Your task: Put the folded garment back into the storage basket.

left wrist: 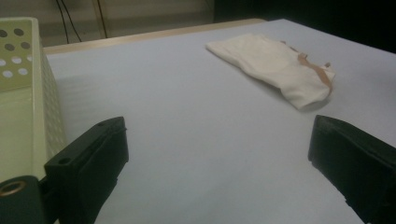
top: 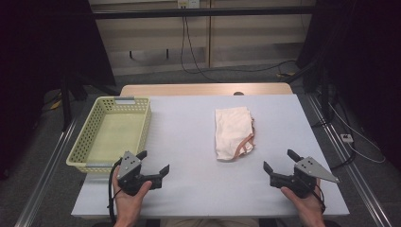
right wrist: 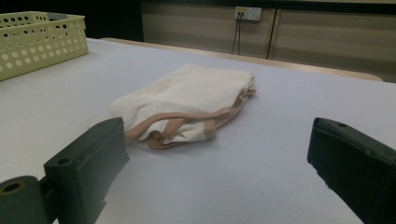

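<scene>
Nothing was yet moved: the folded cream garment (top: 233, 133) lay mid-table, untouched, the yellow basket (top: 80, 151) at the left edge stood empty, and the left gripper (top: 153, 163) and right gripper (top: 278, 161) hovered spread near the front edge.

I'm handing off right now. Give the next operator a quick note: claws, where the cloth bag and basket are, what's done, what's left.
Left claw: open, holding nothing, low near the front corner of the yellow basket.
Right claw: open, holding nothing, at the table's near right.
Folded cream cloth bag with tan straps lies flat mid-table, between the claws and farther out, untouched.
Basket at far left looks to hold nothing.
Done: no grasp so far.
Left: probably pick up the bag and put it in the basket.
</scene>
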`<state>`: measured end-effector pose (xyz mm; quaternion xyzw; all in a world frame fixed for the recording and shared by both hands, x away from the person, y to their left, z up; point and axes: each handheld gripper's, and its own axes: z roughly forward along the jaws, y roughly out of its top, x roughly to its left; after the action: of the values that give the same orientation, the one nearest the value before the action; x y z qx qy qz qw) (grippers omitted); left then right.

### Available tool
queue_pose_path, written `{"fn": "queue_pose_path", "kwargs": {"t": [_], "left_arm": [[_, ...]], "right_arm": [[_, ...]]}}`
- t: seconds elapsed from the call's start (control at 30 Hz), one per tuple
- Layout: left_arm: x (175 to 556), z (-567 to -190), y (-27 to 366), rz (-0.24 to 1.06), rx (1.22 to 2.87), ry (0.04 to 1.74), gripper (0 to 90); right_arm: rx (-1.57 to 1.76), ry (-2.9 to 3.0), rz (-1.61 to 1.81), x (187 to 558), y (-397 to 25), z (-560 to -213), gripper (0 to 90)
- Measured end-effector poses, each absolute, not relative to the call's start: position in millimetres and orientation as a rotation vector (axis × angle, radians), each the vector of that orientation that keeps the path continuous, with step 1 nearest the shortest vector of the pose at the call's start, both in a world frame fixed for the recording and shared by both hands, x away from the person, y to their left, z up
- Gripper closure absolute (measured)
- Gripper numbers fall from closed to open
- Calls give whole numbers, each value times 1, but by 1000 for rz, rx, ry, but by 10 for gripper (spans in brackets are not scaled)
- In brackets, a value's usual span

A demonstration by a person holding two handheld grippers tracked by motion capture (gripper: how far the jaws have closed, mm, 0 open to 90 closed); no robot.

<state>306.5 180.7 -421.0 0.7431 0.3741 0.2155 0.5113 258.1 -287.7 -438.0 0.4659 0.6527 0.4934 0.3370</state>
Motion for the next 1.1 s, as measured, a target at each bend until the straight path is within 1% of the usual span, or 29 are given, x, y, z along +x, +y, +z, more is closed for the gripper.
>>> {"fn": "queue_pose_path", "kwargs": {"t": [0.07, 0.13, 0.43, 0.5, 0.57, 0.6, 0.7, 0.93, 1.1], "left_arm": [[305, -419, 177, 587, 1815, 870, 52], [304, -418, 175, 605, 1816, 856, 54], [305, -421, 168, 566, 1836, 864, 61], [305, -421, 170, 545, 1836, 888, 65], [307, -422, 170, 479, 1847, 896, 66], [306, -422, 170, 471, 1852, 886, 70], [304, -420, 167, 500, 1862, 868, 74], [311, -421, 156, 463, 1874, 855, 59], [319, -420, 147, 474, 1886, 846, 55]], "right_arm": [[1216, 1698, 1292, 259, -288, -438, 47], [1218, 1697, 1298, 259, -289, -438, 48], [1217, 1724, 1313, 263, -288, -439, 49], [1214, 1726, 1316, 264, -287, -438, 49], [1212, 1733, 1320, 264, -286, -438, 53], [1208, 1736, 1319, 264, -286, -438, 54], [1210, 1741, 1321, 265, -285, -438, 55], [1216, 1743, 1319, 267, -285, -438, 52], [1219, 1750, 1308, 268, -285, -440, 53]]}}
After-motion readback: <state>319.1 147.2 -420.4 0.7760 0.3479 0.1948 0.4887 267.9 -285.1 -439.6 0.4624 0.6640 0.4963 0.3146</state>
